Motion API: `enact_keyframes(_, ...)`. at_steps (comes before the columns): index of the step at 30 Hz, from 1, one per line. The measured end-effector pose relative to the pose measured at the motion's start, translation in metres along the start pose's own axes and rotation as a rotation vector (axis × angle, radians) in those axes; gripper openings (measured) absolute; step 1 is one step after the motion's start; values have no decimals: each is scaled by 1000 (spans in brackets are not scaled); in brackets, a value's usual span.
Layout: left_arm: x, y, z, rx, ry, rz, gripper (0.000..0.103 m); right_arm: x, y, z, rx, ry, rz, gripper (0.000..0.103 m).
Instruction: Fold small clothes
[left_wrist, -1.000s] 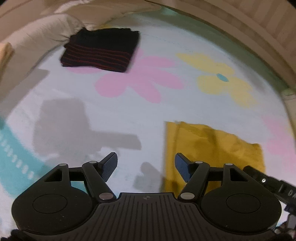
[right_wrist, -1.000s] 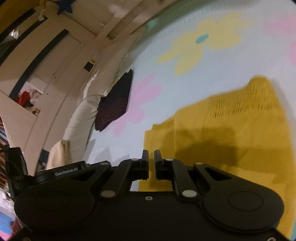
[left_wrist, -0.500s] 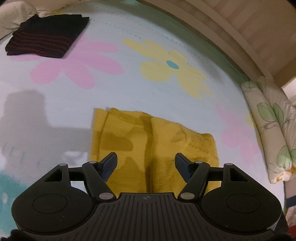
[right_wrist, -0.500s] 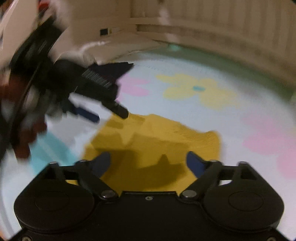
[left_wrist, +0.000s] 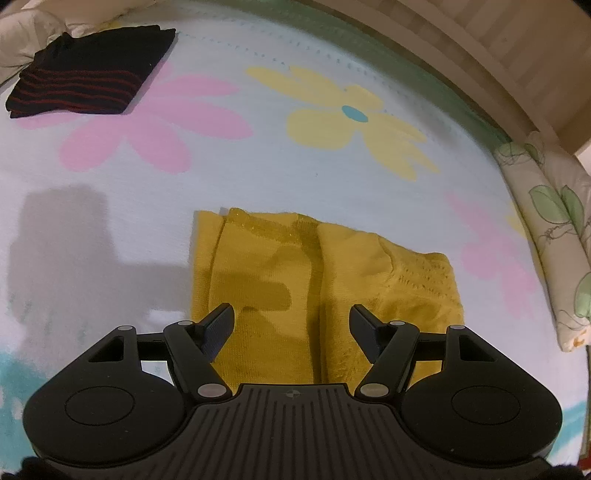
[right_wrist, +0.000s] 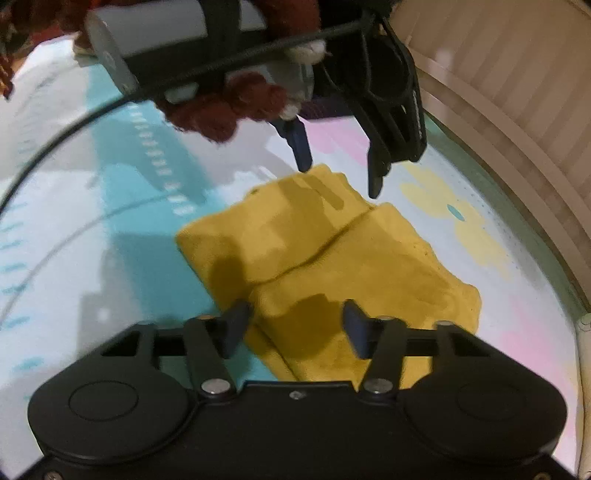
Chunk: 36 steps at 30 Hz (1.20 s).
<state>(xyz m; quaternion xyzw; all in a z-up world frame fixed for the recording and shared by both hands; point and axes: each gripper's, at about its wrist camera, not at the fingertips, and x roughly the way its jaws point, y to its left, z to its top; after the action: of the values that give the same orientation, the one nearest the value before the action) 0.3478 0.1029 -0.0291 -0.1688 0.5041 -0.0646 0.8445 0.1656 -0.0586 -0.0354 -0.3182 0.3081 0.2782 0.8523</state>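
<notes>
Left gripper (left_wrist: 291, 325), right gripper (right_wrist: 295, 325): jaws wide, empty | yellow knit garment (left_wrist: 288, 280) folded on floral blanket (left_wrist: 221, 177) | striped dark garment (left_wrist: 88, 83) far left

place: home bedroom | evidence: flower-print bedspread (left_wrist: 258, 155), leaf-print pillow (left_wrist: 554, 229), folded clothes (left_wrist: 88, 88)

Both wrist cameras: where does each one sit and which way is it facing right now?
Left wrist: on the left gripper, looking down over its open fingers at the yellow garment on the flowered mat; a dark striped garment lies beyond.
Right wrist: on the right gripper, fingers open above the same garment, facing the left gripper and the person's red-sleeved hand.
Shared: the yellow garment, the mat and the left gripper.
</notes>
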Motion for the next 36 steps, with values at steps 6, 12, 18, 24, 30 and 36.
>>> enact_keyframes(6, 10, -6, -2, -10, 20, -47, 68, 8, -15, -3, 75, 19, -23, 51)
enact_keyframes(12, 22, -11, -3, -41, 41, -75, 68, 7, 8, -5, -62, 8, 26, 48)
enact_keyframes(18, 30, -18, -1, -29, 57, -80, 68, 3, -34, -4, 207, 6, 122, 10)
enact_keyframes(24, 43, -24, -3, -45, 85, -103, 79, -18, -93, -10, 480, -69, 114, 10)
enact_keyframes(30, 52, -32, -5, -53, 91, -138, 86, -22, -103, -20, 535, -67, 136, 10)
enact_keyframes(36, 47, -29, -4, -114, 20, -109, 12, -25, -95, -21, 502, -67, 159, 10)
